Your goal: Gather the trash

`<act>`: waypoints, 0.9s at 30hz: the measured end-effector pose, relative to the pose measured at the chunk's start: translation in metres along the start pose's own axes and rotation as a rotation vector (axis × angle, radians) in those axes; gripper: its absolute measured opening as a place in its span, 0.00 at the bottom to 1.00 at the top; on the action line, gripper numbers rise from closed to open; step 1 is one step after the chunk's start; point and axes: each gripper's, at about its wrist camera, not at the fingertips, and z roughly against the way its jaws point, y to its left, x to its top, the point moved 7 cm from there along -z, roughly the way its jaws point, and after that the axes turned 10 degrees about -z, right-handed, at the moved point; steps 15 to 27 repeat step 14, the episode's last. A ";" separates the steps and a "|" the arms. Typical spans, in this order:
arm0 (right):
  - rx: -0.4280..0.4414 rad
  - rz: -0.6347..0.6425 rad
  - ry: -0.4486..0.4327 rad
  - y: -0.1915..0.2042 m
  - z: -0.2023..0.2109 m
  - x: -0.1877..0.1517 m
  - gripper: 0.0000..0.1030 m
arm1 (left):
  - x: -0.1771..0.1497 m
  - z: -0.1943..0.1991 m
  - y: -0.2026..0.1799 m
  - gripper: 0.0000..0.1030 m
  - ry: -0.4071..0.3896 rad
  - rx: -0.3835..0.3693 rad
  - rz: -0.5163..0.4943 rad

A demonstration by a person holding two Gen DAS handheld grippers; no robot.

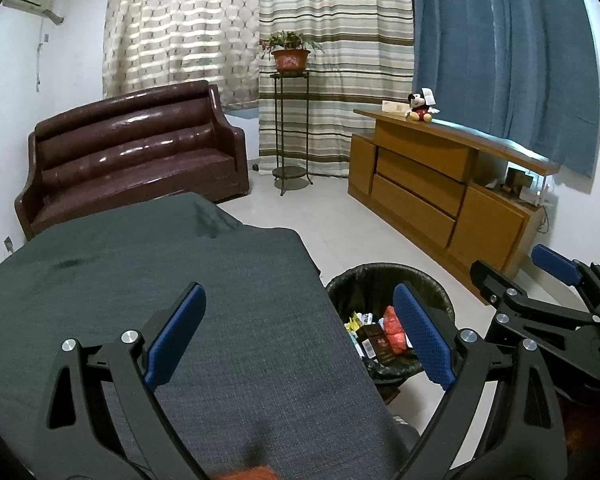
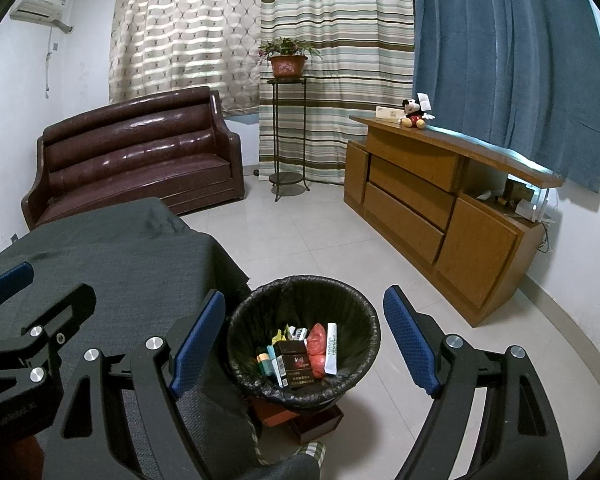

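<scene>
White floor tiles (image 2: 320,236) run back to a dark brown leather sofa (image 2: 140,152) and a wooden cabinet (image 2: 440,200), with striped curtains (image 2: 332,40) and a blue curtain (image 2: 508,60) behind them. Taking the trash bin (image 2: 304,308) as the landmark: it stands on the floor just beside the corner of a table draped in grey cloth (image 1: 160,280), lined with a black bag, and the trash lies inside it — a dark cigarette pack (image 2: 296,366), a red crumpled wrapper (image 2: 317,346), a white sachet with green print (image 2: 331,348) and some smaller packets. The right gripper (image 2: 304,344) hangs above the bin, its blue-padded fingers spread wide apart with nothing between them, so that the bin's mouth shows in the gap. The left gripper (image 1: 300,336) hovers to the table side of the bin, over the grey cloth, fingers likewise wide apart and empty. Beyond the bin, between sofa and cabinet, a potted plant (image 2: 288,58) sits on a tall metal stand (image 2: 288,136). A Mickey Mouse toy (image 2: 414,114) sits on the cabinet top.
</scene>
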 end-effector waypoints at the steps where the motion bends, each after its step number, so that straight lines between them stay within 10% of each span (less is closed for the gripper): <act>1: 0.000 0.000 0.000 0.000 0.000 0.000 0.77 | 0.000 0.001 0.000 0.90 -0.002 0.000 -0.001; 27: -0.001 0.005 0.010 0.000 -0.002 -0.004 0.77 | -0.009 -0.008 0.014 0.90 0.040 0.012 0.044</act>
